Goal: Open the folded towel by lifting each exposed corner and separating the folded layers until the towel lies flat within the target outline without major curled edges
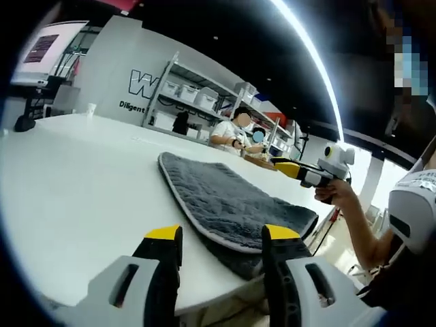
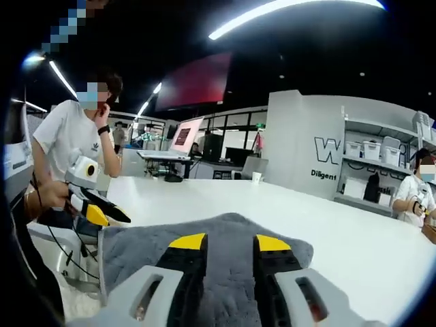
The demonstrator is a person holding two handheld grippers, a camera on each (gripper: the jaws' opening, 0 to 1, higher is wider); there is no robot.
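Table (image 1: 75, 177): a broad white top that takes up the left and centre of the left gripper view; in the right gripper view it runs across the middle of the frame to the right edge.
Towel (image 1: 225, 204): dark grey, plush, with a pale bound edge; it lies on the table from the centre of the left gripper view toward lower right, one end hanging over the near table edge. In the right gripper view it spreads across the lower centre (image 2: 231, 238), directly beyond the jaws.
Left gripper (image 1: 221, 238): grey body with black jaws and yellow tips at the bottom of its own view; the jaws stand apart with a clear gap, clasping nothing, the towel's near end showing between them. Whether the tips touch the cloth cannot be told. It also appears at the left of the right gripper view, beside the towel's edge.
Right gripper (image 2: 228, 242): jaws apart with a narrower gap, empty, above the towel; contact cannot be told. It appears at mid-right in the left gripper view.
Shelving (image 1: 204, 102): white racks with storage bins against the far wall.
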